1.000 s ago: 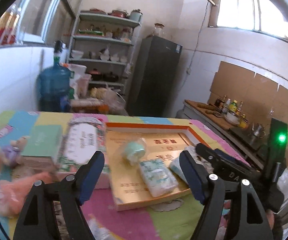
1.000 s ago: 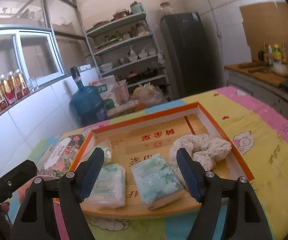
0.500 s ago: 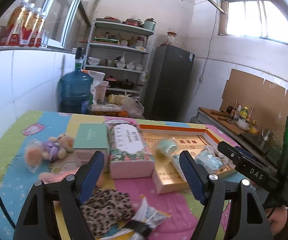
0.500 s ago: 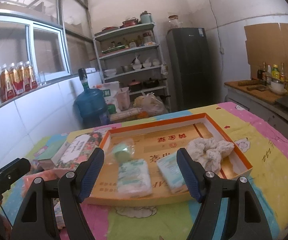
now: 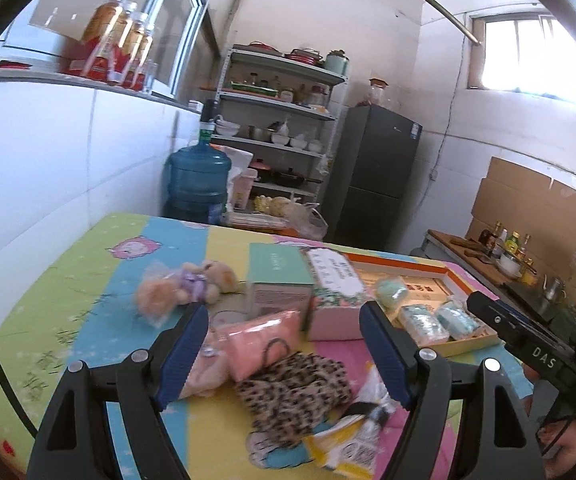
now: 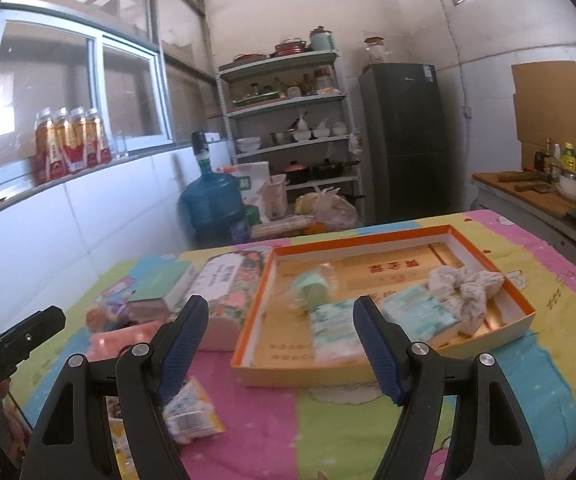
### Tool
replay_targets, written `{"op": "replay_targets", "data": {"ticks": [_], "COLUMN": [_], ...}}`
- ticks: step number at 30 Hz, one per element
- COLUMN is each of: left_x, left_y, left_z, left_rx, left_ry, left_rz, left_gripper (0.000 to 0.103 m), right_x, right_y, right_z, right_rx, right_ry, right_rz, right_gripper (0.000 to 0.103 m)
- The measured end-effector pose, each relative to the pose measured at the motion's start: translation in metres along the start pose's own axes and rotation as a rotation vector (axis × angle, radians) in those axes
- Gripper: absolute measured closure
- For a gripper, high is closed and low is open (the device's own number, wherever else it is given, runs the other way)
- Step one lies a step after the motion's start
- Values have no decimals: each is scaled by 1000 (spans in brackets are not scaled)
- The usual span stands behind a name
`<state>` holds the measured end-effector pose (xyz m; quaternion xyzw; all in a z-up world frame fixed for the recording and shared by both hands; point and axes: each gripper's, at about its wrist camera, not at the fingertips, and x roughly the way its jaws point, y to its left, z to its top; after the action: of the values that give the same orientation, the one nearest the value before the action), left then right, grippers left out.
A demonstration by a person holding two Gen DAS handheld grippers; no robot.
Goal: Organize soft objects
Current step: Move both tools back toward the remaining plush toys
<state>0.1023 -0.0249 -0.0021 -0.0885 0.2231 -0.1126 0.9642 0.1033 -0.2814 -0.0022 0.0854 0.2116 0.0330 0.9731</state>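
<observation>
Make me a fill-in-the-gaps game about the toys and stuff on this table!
1. The white scrunchie lies inside the orange ____.
2. The leopard-print cloth lies on the ____, outside it.
3. The left gripper holds ____.
4. The teddy bear wears a ____ outfit.

Missing words: tray; table; nothing; purple

Each camera sits just behind its own gripper and looks forward and a little down along the two fingers. The left view peeks past the left gripper [image 5: 280,356] at the near left part of the bench [image 5: 88,288], close to the leopard cloth [image 5: 295,392]. The right view looks past the right gripper [image 6: 280,352] at the orange tray [image 6: 523,304]. Both views share the tray, the flowered box [image 5: 335,284], the blue water jug [image 5: 200,184], the shelf [image 5: 280,120] and the fridge [image 5: 375,176].
</observation>
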Motion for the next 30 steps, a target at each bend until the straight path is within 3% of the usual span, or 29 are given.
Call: {"op": "replay_targets", "data": {"ticks": [12,22,30], "left_x": [-21,-30,-34], "left_y": [34,50,58], "left_z": [-18,-32,-38], "left_rx": [-14,-37,-56], "left_ry": [0,10,9], "left_rz": [46,51,50], "left_gripper": [25,25,25], "right_x": [-7,4,7], "right_y": [42,74,73], "right_z": [-24,-74,-88], "right_rx": [-47,-123,-69], "right_ry": [38,169,225], "right_rz": [54,129,170], "right_gripper": [27,27,27]}}
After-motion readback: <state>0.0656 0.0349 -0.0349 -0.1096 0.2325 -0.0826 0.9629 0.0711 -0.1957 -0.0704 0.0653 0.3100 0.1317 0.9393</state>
